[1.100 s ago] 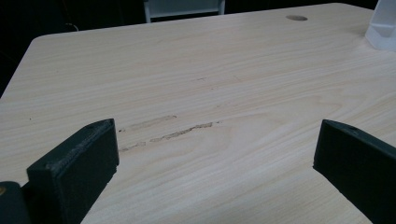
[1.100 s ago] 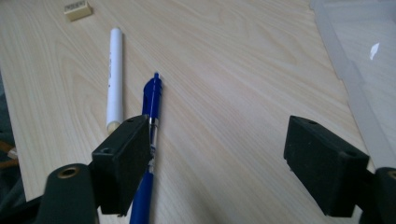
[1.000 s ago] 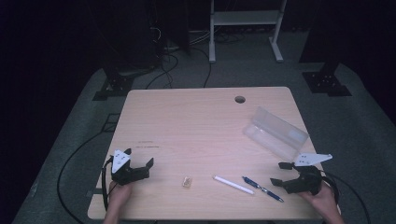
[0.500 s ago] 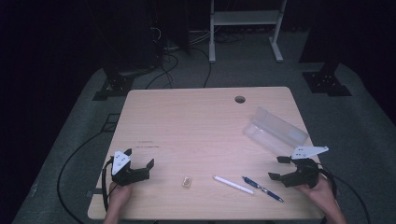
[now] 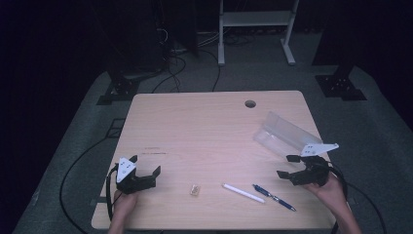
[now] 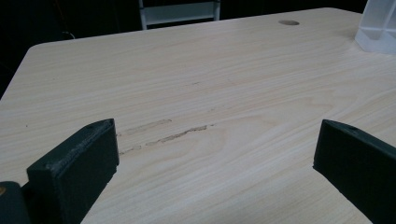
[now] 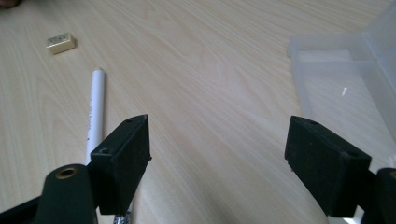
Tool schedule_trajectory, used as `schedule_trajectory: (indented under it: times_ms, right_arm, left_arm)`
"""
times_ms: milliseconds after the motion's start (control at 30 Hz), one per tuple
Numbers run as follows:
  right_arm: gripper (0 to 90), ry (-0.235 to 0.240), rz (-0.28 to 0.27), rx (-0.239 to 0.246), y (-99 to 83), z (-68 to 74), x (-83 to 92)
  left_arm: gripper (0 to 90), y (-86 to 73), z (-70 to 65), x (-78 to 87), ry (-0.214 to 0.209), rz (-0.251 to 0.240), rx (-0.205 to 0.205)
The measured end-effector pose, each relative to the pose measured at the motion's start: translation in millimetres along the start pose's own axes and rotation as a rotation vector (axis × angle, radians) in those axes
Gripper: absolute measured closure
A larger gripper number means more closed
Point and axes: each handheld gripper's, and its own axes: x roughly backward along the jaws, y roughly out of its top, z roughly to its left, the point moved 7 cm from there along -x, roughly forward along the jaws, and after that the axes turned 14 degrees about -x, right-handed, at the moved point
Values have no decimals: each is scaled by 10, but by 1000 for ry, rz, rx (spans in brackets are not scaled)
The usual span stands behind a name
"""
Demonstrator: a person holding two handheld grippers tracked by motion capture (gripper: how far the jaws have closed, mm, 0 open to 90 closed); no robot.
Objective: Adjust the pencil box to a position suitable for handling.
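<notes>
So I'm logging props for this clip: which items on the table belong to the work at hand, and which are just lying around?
Likely in the job:
white pen
blue pen
clear plastic case, open
right gripper, open, nearest them

Lying about:
small tan eraser
left gripper, open, idle

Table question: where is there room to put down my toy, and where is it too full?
The big bare patch of the table runs from the round hole down to the left tool. The front right is crowded: small eraser, white pen, blue pen, clear box and right tool.
</notes>
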Motion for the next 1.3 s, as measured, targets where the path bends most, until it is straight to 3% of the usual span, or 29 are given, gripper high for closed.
schedule_trajectory:
  times_ms: [433, 767, 1300]
  right_arm:
    - [232, -54, 69, -11, 206, -162, -213]
    - [295, -104, 68, -23, 406, -303, -278]
    - [395, -157, 147, -46, 346, -510, -552]
  left_arm:
    - [0, 0, 15, 3, -7, -8, 17]
    - [0, -1, 19, 3, -7, -8, 23]
    - [0, -1, 18, 3, -9, -10, 24]
